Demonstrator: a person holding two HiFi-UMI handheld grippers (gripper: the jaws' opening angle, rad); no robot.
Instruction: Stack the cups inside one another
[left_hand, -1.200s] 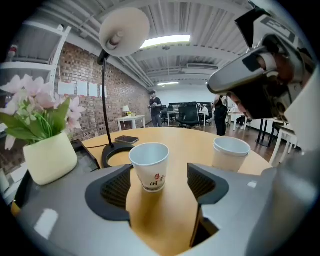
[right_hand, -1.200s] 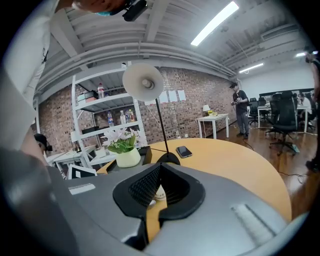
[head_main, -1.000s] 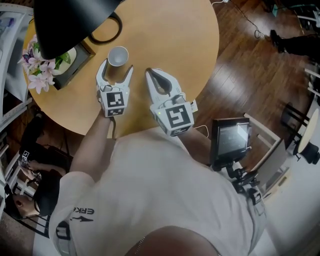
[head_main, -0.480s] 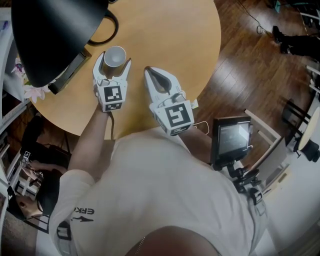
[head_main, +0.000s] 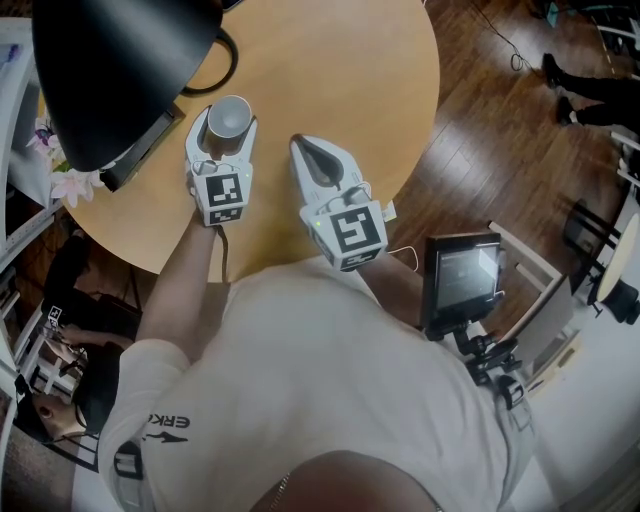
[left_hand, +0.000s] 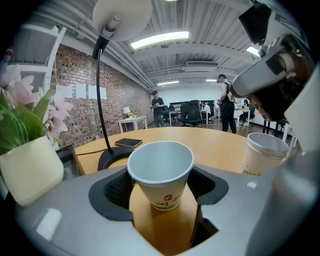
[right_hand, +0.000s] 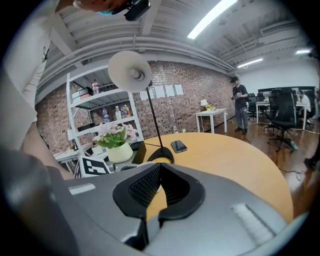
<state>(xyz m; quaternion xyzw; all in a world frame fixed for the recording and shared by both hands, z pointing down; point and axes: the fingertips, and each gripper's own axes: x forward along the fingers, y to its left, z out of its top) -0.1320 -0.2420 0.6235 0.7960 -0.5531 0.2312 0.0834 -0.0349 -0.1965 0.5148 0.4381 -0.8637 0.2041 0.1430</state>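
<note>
Listing from the left: flowers in a pale pot (left_hand: 30, 172) at the edge of the table (head_main: 330, 70), plain in the left gripper view, partly hidden under the lamp shade in the head view. Lamp (head_main: 110, 70): its black shade fills the head view's upper left corner. Only the gripper views show its thin stem and round base, with a dark phone (left_hand: 128, 143) lying just beside the base. Left gripper (head_main: 229, 128): jaws apart and just now closing in, with a white paper cup (left_hand: 161, 172) upright on the table between them. Its own view shows the rim reaching nearly to both pads, while the narrower body stands clear of them, undented. From above, the cup is seen to be empty. Second cup (left_hand: 264, 152): upright on the table to the right of the first and apart from it, seen in the left gripper view only. Right gripper (head_main: 302, 147): jaws together with nothing between them, over the table just right of the left gripper. Its own view shows the pads meeting at the tips. Screen (head_main: 460, 275): on a stand off the table at far right, head view only.
</note>
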